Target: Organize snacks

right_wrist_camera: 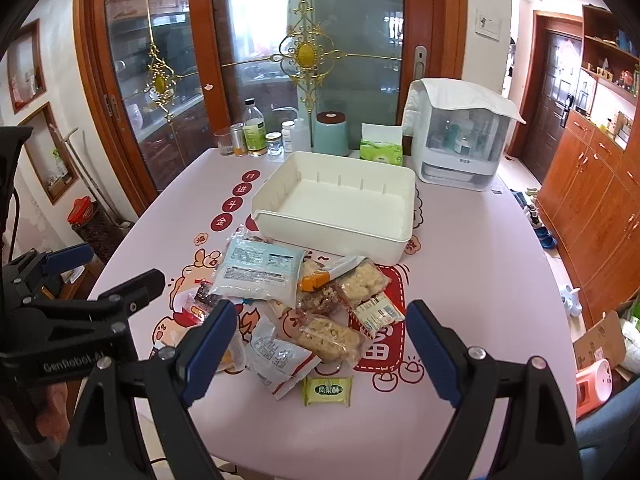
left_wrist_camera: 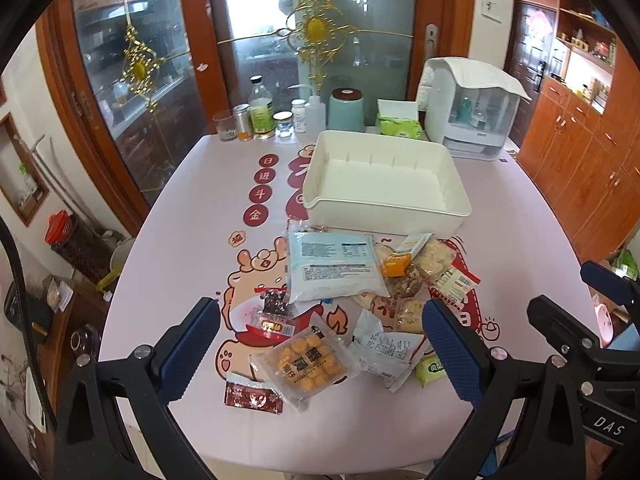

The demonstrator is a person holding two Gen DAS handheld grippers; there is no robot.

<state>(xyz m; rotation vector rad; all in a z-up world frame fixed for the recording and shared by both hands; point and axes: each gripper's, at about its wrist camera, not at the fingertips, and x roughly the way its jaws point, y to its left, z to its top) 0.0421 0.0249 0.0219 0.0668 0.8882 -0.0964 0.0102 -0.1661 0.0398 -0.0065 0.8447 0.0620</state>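
A pile of snack packets lies on the pink table in front of an empty white bin (left_wrist_camera: pixel 384 184) (right_wrist_camera: pixel 336 204). The pile holds a large pale-blue pouch (left_wrist_camera: pixel 334 266) (right_wrist_camera: pixel 260 270), a clear pack of orange biscuits (left_wrist_camera: pixel 306 360), a dark red sachet (left_wrist_camera: pixel 252 396), a small green packet (left_wrist_camera: pixel 431 368) (right_wrist_camera: pixel 327 390), a white-red wrapper (left_wrist_camera: pixel 386 350) (right_wrist_camera: pixel 280 358) and crumbly rice-cake packs (right_wrist_camera: pixel 328 336). My left gripper (left_wrist_camera: pixel 320 344) is open above the near packets. My right gripper (right_wrist_camera: pixel 320 348) is open over the pile's right side.
Bottles, jars and a glass (left_wrist_camera: pixel 262 118) stand at the table's far edge with a teal canister (left_wrist_camera: pixel 346 110), a tissue box (left_wrist_camera: pixel 400 122) and a white dispenser cabinet (left_wrist_camera: pixel 468 112). Glass doors stand behind. Wooden cabinets (right_wrist_camera: pixel 596 200) line the right.
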